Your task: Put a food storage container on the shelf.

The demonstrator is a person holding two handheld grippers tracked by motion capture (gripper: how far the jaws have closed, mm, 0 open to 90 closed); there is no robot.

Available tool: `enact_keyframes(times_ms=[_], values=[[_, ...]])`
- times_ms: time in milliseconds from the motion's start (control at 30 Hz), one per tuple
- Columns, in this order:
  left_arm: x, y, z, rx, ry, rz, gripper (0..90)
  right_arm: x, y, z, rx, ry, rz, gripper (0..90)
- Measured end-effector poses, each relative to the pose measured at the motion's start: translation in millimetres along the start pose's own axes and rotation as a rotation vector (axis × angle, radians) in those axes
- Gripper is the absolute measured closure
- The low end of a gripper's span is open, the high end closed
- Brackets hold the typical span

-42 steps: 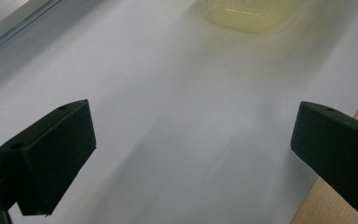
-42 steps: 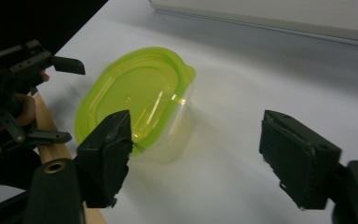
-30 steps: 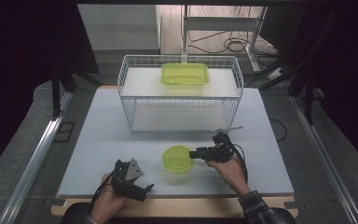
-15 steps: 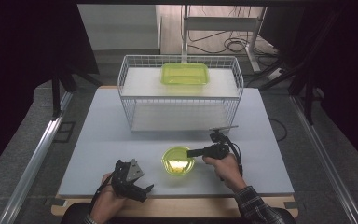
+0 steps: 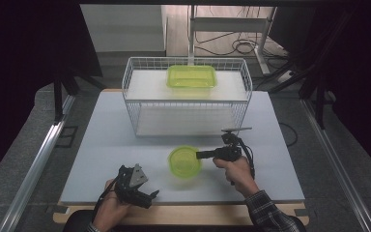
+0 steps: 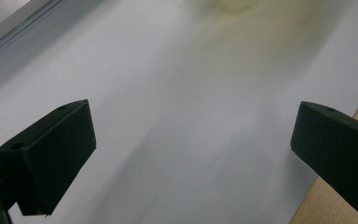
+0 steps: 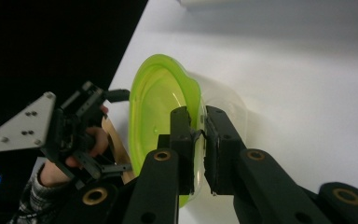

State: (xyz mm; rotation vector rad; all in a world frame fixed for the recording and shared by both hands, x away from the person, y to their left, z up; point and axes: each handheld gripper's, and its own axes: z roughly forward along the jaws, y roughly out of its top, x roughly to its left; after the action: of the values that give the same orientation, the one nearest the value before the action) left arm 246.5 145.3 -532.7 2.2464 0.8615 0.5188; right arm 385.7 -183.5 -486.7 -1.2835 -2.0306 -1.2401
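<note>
Near the front middle of the white surface (image 5: pixel 101 145) sits the small round green bowl (image 5: pixel 184 161), and the right gripper (image 5: pixel 200 155) has just been closing its jaws on the bowl's right rim; in the right gripper view one pad is inside the wall and one outside, pinching the thin edge of the bowl (image 7: pixel 161 98). The bowl looks like translucent, thin plastic, so it should be very light and a little springy, and its glossy wall is probably slippery. A rim pinch like this one seems the sensible hold, since the body is too wide and smooth for the jaws to span; the likely weakness is that the bowl may swing or tilt from a single point once lifted, and a hard squeeze could flex the lip. The left gripper (image 5: pixel 140 193) rests near the front edge, well apart from the bowl, with its jaws spread wide and nothing between them, bare surface showing in the left gripper view. Farther back stands a white wire basket (image 5: pixel 130 96) with a rectangular green container (image 5: pixel 192 76) on its upper shelf. The surface is matte, flat and uncluttered, edged at the front by a wooden strip (image 5: pixel 183 221). Around it the room is dark, with black drapes at the sides, a grey floor, a metal rail (image 5: pixel 34 164) at the left and cables (image 5: pixel 244 46) behind.
</note>
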Motion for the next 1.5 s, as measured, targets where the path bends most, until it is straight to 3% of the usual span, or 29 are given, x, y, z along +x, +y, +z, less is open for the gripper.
enact_keyframes(times_ms=[233,667,1033,1500], values=[[0.8,0.6,-1.2,0.000,-0.005,-0.015,0.0,6.8,7.2,-14.2,-0.051,0.022,0.000,83.3],[2.0,1.7,-2.7,0.002,-0.015,-0.052,1.6,18.3,17.7,-31.1,-0.098,0.028,-0.019,83.3],[5.1,1.7,-5.6,-0.027,-0.077,-0.108,1.5,34.8,29.3,-47.3,-0.137,0.042,-0.047,83.3],[4.4,1.5,-4.0,-0.018,-0.084,-0.095,1.4,61.0,56.3,-74.6,-0.197,0.045,-0.088,83.3]])
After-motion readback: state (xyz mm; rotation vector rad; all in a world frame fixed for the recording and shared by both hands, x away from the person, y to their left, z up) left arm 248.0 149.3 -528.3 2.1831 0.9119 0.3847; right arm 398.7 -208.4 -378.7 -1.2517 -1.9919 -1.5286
